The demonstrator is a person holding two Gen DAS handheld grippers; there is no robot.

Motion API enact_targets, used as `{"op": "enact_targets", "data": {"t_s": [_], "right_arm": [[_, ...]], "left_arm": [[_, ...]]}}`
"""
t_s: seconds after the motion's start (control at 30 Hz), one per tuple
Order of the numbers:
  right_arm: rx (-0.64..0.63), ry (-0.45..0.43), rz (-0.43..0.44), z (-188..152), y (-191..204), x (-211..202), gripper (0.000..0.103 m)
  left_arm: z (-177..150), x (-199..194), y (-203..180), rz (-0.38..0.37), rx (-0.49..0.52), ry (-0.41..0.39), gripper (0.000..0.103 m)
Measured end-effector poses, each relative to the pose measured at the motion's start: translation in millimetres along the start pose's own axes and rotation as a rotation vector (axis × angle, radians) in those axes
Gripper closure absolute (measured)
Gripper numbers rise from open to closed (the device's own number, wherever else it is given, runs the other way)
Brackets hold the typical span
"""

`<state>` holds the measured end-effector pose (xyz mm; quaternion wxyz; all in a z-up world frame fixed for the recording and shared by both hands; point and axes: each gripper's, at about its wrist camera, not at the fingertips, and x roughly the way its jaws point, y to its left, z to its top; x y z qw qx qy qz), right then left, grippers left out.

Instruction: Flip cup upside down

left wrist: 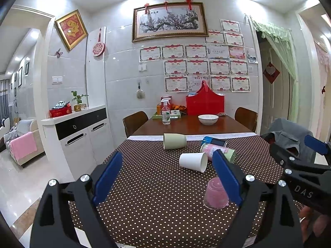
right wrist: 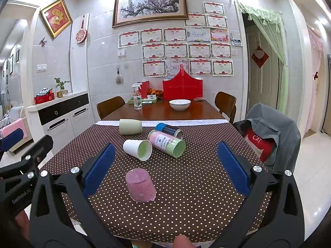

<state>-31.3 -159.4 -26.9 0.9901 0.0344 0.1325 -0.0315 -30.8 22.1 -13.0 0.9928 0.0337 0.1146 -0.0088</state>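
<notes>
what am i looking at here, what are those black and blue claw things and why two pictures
Each black claw with blue pads is a hand-held gripper: a person holds one in each hand, with a camera on each looking forward along its fingers. So there are two pictures of the same table, one from the left hand-held gripper and one from the right hand-held gripper. Both are open and hold nothing.

On the dotted cloth a pink cup stands upside down. Behind it, lying on their sides, are a white cup, a green cup, a pink bottle and a blue can. Farther back on the bare wood sit a bowl and a spray bottle.
</notes>
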Motion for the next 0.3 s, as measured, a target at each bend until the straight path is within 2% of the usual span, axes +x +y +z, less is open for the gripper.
{"op": "enact_targets", "data": {"t_s": [0.3], "right_arm": [[0.000,-0.001,0.000,0.2,0.2,-0.1,0.006]], "left_arm": [[-1.0,5.2,-1.4,0.003,0.011,0.016,0.016]]}}
